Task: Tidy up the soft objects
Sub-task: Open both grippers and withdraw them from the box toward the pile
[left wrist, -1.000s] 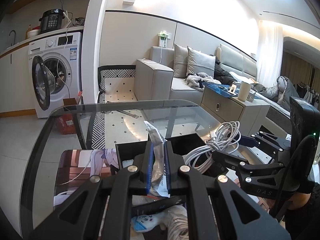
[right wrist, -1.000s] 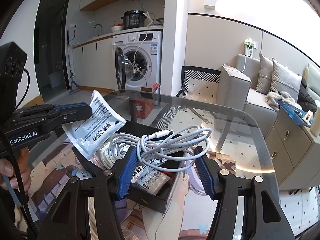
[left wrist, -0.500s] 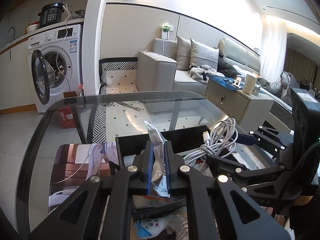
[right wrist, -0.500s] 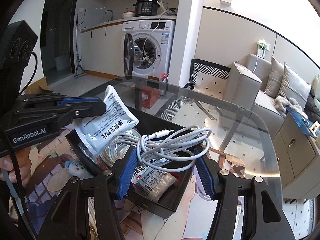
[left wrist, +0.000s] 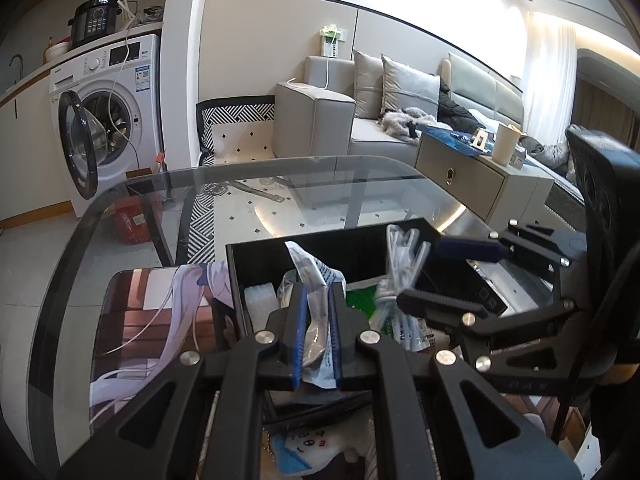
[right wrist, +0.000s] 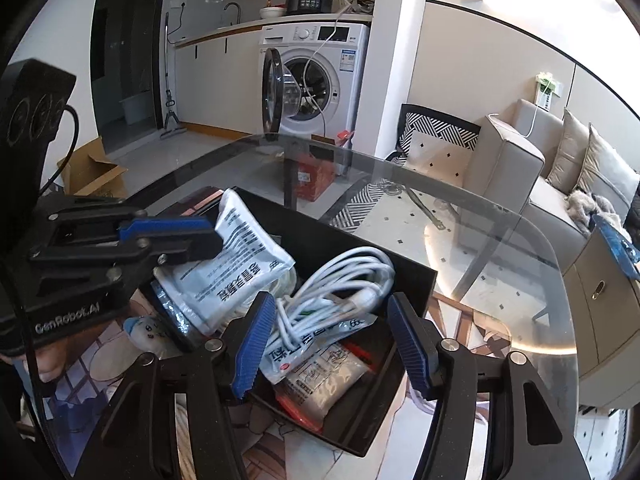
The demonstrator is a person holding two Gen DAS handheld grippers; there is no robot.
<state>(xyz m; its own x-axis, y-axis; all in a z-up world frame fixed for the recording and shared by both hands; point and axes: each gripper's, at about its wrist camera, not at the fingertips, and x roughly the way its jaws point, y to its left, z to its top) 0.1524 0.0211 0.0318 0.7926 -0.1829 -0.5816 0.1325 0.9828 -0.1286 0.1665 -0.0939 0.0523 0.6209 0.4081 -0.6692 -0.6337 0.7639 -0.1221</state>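
Left tool [left wrist: 317, 334] clenched on crinkled white printed foil sachet [right wrist: 236, 268], held above black rectangular plastic tray [right wrist: 416, 276] on rounded glass worktop [right wrist: 500, 248]. Right tool [right wrist: 330, 346] spread wide, released, around coiled glossy white cable [right wrist: 344, 284] lying in tray.

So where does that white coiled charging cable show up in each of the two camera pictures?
Left wrist view: the white coiled charging cable stands right of centre, in the black tray, beside the right gripper.
Right wrist view: the cable lies at centre, between that gripper's open blue pads.
Shared landmark: the white washing machine.
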